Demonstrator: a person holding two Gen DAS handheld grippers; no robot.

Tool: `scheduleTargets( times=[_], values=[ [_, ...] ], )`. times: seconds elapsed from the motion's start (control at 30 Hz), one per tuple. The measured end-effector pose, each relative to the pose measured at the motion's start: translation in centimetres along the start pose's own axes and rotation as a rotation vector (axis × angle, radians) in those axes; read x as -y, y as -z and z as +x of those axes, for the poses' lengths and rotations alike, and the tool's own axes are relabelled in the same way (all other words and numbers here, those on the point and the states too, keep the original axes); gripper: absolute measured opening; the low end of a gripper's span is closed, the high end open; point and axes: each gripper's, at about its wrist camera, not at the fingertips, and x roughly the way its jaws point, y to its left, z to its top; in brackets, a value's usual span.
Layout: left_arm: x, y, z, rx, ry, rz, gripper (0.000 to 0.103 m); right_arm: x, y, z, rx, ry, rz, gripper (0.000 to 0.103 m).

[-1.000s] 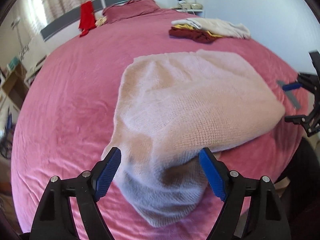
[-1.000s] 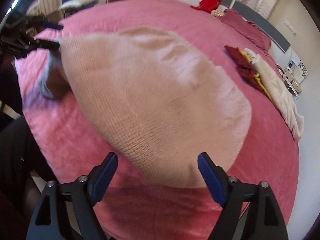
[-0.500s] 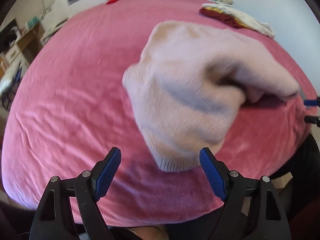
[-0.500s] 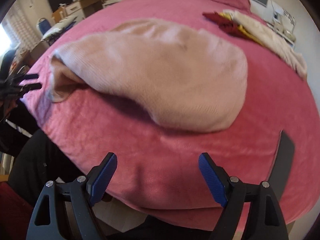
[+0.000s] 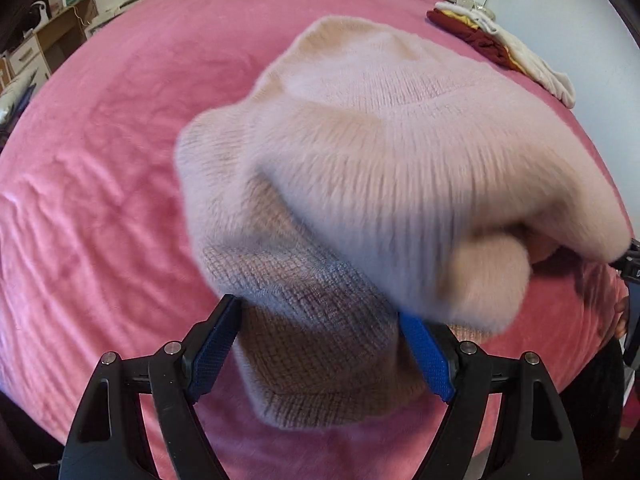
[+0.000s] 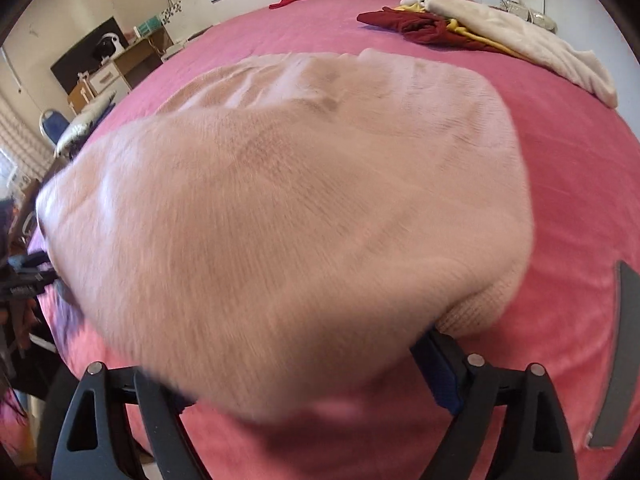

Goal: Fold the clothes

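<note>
On pink bed (image 5: 100, 160), blurred sweater (image 5: 360, 152) hides right tool's (image 6: 316, 376) opening pads, left tool (image 5: 320, 352) spread.

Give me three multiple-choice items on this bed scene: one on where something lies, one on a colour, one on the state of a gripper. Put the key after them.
1. Where does the pile of other clothes lie?
A. on the far right part of the bed
B. on the floor
C. on the desk

2. What colour is the bedspread?
A. grey
B. pink
C. white

3. How does the left gripper stand against the pale pink sweater?
A. shut tight with nothing between its fingers
B. wide apart, with a knit end of the sweater between its fingers
C. out of view

Key: 1 A, the pile sits on the spread near the wall side. 2 B, pink cloth fills both views. 3 B, the blue pads stand either side of the knit fabric, not visibly pressing it.
</note>
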Motion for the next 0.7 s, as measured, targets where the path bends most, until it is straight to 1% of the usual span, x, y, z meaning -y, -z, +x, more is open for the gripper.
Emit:
scheduleTargets(
  times=[0.1, 0.17, 0.3, 0.37, 0.5, 0.6, 0.7],
  values=[
    [0.2, -0.2, 0.2, 0.005, -0.002, 0.016, 0.082, -0.4, -0.4, 0.1, -0.005, -0.018, -0.011, 0.091],
    [0.1, -0.1, 0.0, 0.014, 0.004, 0.024, 0.082, -0.2, 0.1, -0.4, -0.011, -0.031, -0.004, 0.091],
    [-0.4, 0.4, -0.5, 0.021, -0.007, 0.023, 0.082, 0.8, 2.3, -2.3, -0.024, -0.039, 0.065, 0.090],
    [-0.8, 0.6, -0.6, 0.019, -0.011, 0.005, 0.082, 1.3, 4.0, -3.1, -0.032, -0.035, 0.100, 0.090],
    [-1.2, 0.9, -0.3, 0.025, -0.003, -0.049, 0.083, 1.3, 6.0, -2.9, -0.033, -0.014, 0.108, 0.090],
    [-1.0, 0.9, -0.1, 0.040, -0.030, -0.073, 0.085, 1.1, 4.7, -2.0, 0.014, -0.059, 0.137, 0.091],
    [-0.9, 0.9, 0.0, 0.056, -0.045, -0.108, 0.087, 0.2, 2.7, -0.9, 0.058, -0.097, 0.113, 0.091]
  ],
)
